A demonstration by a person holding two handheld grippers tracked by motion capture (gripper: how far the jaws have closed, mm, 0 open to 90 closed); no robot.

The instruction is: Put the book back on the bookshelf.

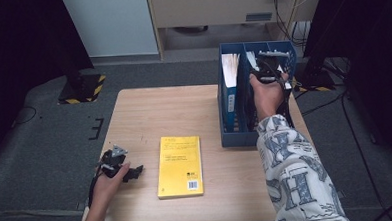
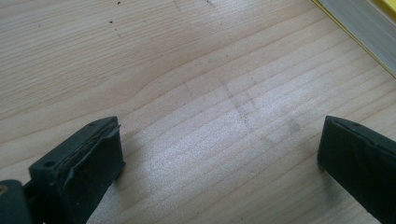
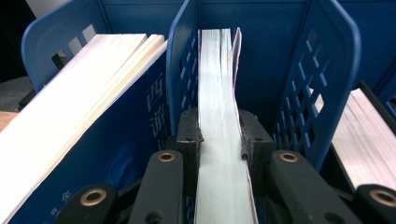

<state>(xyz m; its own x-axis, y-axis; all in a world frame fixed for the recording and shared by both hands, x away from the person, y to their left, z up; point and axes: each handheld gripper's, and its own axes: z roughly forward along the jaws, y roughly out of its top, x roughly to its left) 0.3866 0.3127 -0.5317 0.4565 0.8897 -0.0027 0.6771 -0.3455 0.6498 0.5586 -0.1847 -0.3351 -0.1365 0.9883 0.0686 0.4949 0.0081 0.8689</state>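
From above, the right tongs (image 1: 268,66) reached into the blue file rack (image 1: 230,134) at the bench's (image 1: 144,118) far right; the left tongs (image 1: 131,172) rested near a yellow book (image 1: 180,166). The left gripper view showed those jaws wide apart, holding nothing. The right gripper view showed the right tongs (image 3: 220,140) clamped on a thin book (image 3: 217,93) standing in the rack's middle slot.

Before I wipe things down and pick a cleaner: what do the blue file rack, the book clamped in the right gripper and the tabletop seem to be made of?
Blue file rack: likely moulded plastic, smooth with a slight sheen, slotted dividers with rounded corners.
Book in the right gripper: paper, a matte stack of thin page edges with a thin cover.
Tabletop: light wood or wood-look laminate, showing straight grain lines and a soft glare; which of the two is unclear.
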